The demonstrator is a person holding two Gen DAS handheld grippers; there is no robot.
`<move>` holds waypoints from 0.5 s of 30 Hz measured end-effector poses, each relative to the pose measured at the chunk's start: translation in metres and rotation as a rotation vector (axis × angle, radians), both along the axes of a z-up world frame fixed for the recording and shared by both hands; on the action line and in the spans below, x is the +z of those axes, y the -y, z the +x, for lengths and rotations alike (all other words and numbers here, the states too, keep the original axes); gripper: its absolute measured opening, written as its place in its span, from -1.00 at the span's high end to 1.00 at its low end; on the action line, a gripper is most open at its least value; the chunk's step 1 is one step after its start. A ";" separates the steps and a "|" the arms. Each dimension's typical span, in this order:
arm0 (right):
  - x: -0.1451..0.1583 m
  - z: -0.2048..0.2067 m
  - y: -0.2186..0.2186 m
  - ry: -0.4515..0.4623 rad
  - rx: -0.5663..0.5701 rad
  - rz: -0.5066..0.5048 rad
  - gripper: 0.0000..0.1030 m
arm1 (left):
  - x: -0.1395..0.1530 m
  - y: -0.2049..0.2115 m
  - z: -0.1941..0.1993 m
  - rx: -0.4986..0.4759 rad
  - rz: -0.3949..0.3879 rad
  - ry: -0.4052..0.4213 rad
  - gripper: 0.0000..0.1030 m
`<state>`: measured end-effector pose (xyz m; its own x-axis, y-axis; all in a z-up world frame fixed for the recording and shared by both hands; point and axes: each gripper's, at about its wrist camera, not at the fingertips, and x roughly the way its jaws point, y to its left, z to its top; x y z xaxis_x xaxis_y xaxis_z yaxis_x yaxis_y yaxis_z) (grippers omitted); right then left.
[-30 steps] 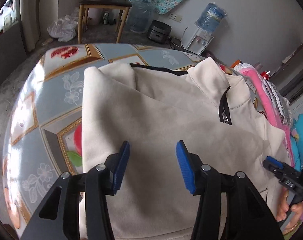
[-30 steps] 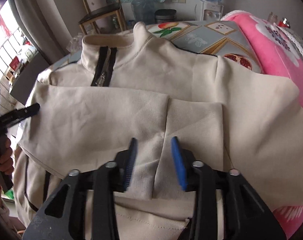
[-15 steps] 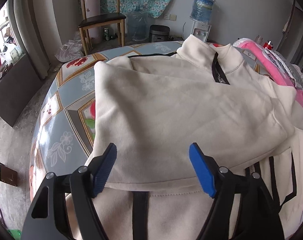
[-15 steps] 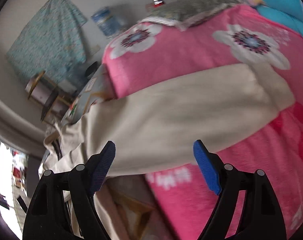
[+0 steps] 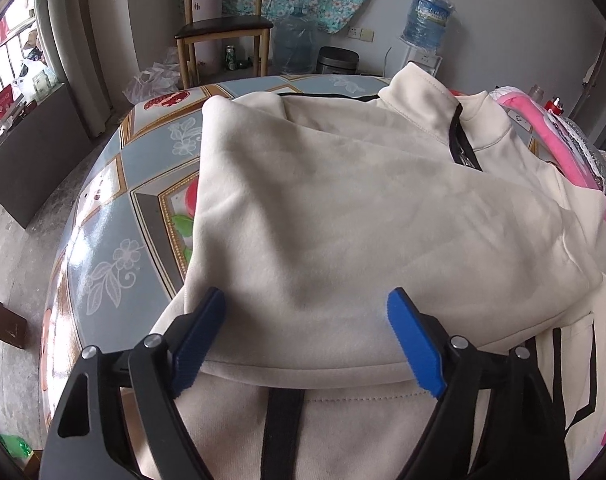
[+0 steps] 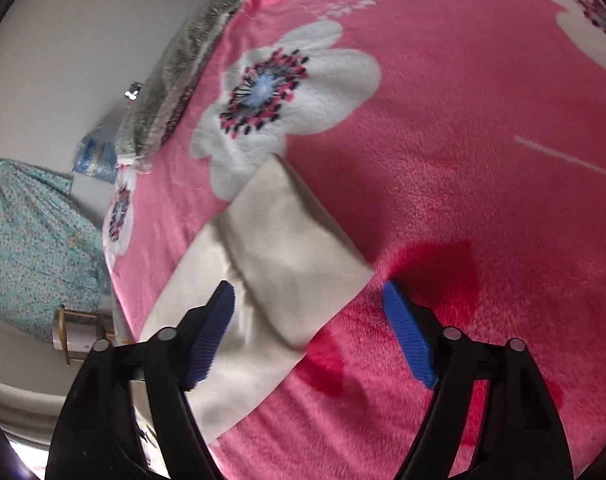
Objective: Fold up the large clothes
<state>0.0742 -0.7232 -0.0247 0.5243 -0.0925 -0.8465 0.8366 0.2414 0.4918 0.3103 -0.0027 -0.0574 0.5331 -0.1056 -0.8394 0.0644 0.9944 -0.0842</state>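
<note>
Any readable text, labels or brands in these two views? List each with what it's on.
None reads clearly.
Blue water-cooler bottle: label print too blurred.
Green can on the floor by the wooden chair: print too small.
Red box by the window: marking illegible.
Cream zip-neck sweatshirt and pink flowered blanket: no text.

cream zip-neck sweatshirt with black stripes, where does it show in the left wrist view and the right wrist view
Left wrist view: the cream zip-neck sweatshirt fills the centre, folded on the patterned table, collar at upper right.
Right wrist view: only its cream sleeve shows, left of centre, lying on the blanket.
Shared landmark: the pink flowered fleece blanket at the left view's right edge fills the right view.
</note>
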 end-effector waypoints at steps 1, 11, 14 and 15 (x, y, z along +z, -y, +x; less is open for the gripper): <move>0.000 0.003 -0.001 -0.002 -0.005 -0.012 -0.18 | 0.000 0.001 0.000 -0.001 0.004 0.001 -0.59; 0.054 0.002 -0.010 0.162 0.022 -0.103 0.83 | 0.005 -0.006 -0.006 0.005 0.001 0.048 -0.59; 0.117 0.028 -0.044 0.255 0.155 -0.181 0.84 | 0.010 -0.006 -0.008 0.008 0.030 0.066 -0.59; 0.140 0.040 -0.060 0.288 0.209 -0.209 0.84 | 0.013 -0.008 -0.008 0.018 0.036 0.076 -0.58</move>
